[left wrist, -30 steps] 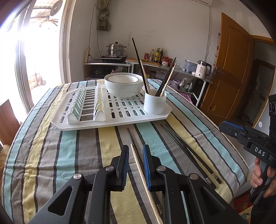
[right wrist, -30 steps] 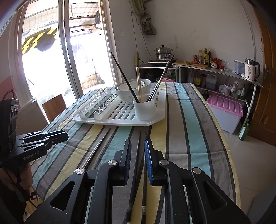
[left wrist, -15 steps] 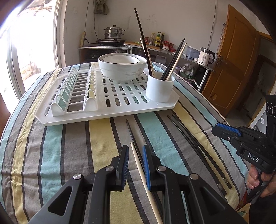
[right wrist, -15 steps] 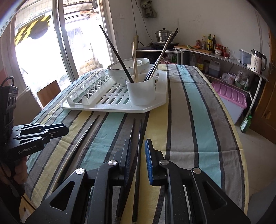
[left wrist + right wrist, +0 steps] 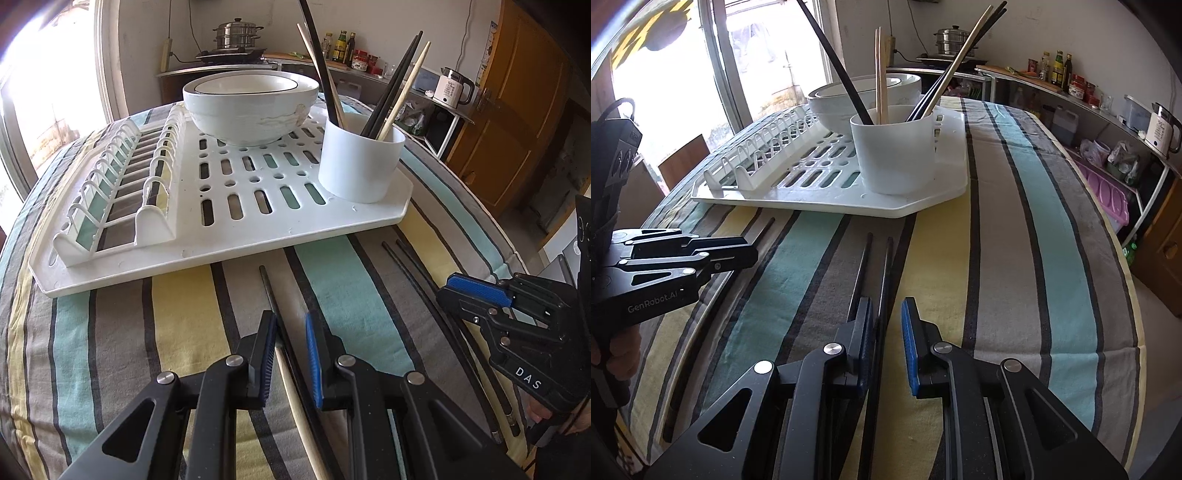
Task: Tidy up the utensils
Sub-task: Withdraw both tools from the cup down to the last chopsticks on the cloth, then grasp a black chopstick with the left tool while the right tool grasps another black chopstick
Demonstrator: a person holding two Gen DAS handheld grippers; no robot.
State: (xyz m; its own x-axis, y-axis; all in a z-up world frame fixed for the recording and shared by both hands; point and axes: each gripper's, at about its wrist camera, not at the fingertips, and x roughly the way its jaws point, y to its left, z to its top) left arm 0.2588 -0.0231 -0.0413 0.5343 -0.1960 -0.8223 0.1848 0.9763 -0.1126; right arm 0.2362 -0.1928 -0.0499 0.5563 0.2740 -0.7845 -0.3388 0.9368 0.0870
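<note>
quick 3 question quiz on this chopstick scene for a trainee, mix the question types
1. True or false: the cup stands on the rack, beside the bowl.
2. Which chopsticks lie on the cloth in front of the right gripper? A: two pale ones. B: two black ones. C: none.
3. Fill in: in front of the left gripper a black chopstick lies next to a ____ one.

Key: 1 true; 2 B; 3 pale wooden.
</note>
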